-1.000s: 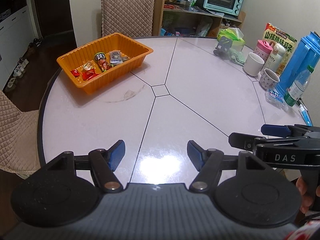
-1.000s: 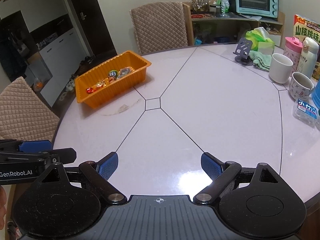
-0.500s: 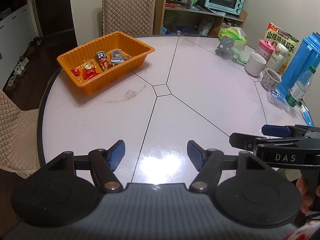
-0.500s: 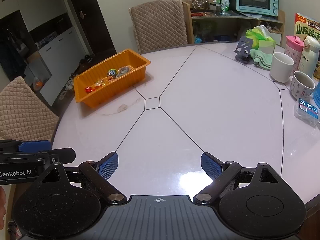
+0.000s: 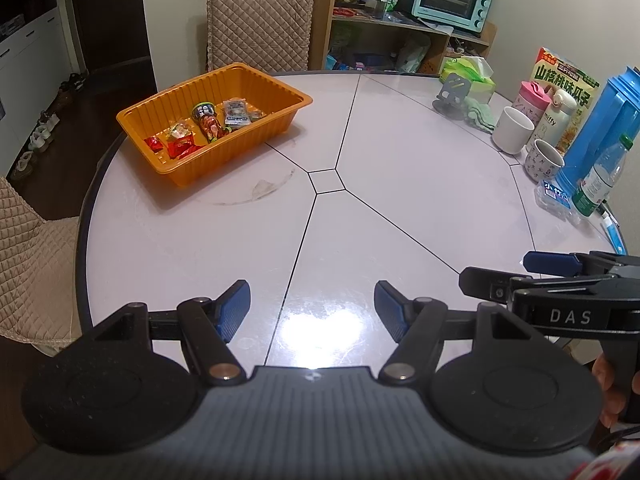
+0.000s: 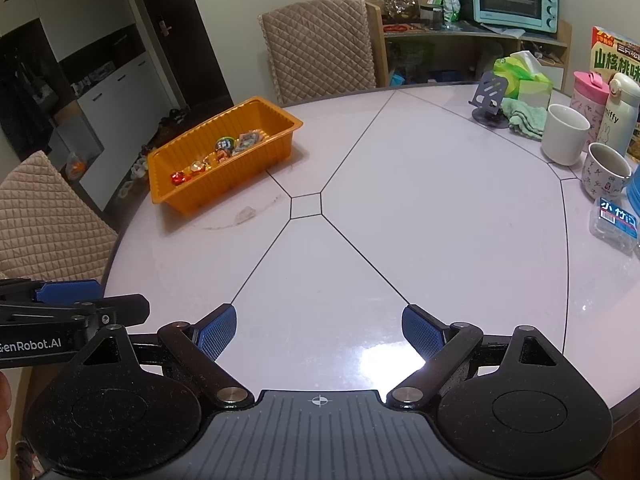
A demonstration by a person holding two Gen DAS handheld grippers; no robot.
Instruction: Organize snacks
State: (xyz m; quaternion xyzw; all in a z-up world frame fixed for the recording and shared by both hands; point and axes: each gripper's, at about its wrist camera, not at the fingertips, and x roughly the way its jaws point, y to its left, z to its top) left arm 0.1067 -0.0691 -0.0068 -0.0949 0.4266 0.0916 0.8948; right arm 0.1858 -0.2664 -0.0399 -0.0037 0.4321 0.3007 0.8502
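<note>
Orange tray point(image 5: 256, 80) far left on desk point(image 5: 400, 208), near edge; snacks point(image 5: 204, 126) lie inside, all wrapped, approx 5–6 pcs. Same tray point(image 6: 280, 110) in right wrist view, snacks point(image 6: 224, 150) along its floor.
Left gripper point(image 5: 312, 306): jaws spread wide, nothing btwn, over near desk edge.
Right gripper point(image 6: 319, 330): jaws apart, empty, beside left one.
White mug point(image 5: 512, 130), patterned mug point(image 5: 544, 160), blue jug point(image 5: 600, 128) at right rim, well apart from tray.
</note>
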